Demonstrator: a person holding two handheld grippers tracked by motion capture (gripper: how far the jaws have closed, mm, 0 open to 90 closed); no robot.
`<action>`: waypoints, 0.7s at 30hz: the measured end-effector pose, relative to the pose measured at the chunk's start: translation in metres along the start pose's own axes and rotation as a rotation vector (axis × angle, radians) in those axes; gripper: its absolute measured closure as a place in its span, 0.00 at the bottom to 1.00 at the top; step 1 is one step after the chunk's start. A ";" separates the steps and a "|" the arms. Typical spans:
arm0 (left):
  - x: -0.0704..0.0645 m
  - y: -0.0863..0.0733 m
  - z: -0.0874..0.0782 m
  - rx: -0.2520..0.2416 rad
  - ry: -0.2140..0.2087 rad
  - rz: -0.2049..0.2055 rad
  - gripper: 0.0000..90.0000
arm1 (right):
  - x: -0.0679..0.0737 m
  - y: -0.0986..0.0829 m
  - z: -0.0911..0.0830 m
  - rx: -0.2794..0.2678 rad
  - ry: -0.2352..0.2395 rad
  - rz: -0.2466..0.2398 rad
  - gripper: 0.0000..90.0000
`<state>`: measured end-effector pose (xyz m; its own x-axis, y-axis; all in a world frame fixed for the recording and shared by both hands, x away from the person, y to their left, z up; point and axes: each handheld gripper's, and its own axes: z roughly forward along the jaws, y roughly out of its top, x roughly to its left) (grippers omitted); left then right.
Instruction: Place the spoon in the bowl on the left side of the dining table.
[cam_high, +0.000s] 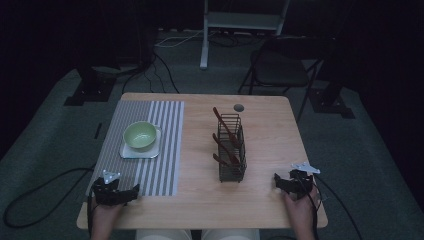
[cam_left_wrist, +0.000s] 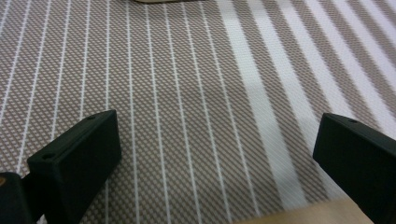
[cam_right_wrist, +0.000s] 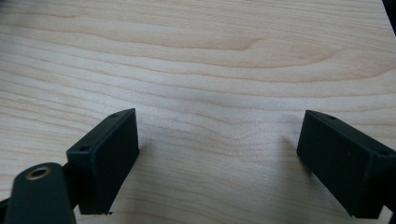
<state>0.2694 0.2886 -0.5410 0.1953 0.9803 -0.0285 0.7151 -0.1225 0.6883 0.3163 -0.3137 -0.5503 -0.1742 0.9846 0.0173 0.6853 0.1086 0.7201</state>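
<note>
1. The left gripper (cam_high: 131, 192) rests at the table's (cam_high: 260, 200) 7 o'clock corner, over the near edge of the striped placemat (cam_high: 165, 150); its jaws stand wide apart, gripping nothing.
2. The right gripper (cam_high: 278, 181) sits at 5 o'clock on bare wood, jaws likewise spread and empty.
3. The wire rack (cam_high: 232, 160) holding brown utensils (cam_high: 226, 129) stands mid-table, at 10 o'clock from the right gripper.
4. A green bowl (cam_high: 140, 135) on a square plate (cam_high: 131, 154) lies at 12 o'clock from the left gripper.
</note>
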 end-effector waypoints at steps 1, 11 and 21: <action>0.000 -0.001 -0.002 0.000 0.013 0.015 0.01 | 0.000 0.000 0.000 0.000 0.000 0.000 0.13; 0.005 -0.006 -0.009 -0.020 0.016 0.034 0.01 | 0.000 0.000 0.000 0.000 0.000 0.001 0.13; 0.008 -0.010 -0.013 -0.046 -0.079 0.058 0.01 | 0.000 0.000 0.000 0.000 0.000 0.001 0.13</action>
<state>0.2552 0.2996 -0.5385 0.2894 0.9562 -0.0437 0.6695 -0.1696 0.7232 0.3163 -0.3137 -0.5503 -0.1737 0.9846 0.0177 0.6854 0.1080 0.7201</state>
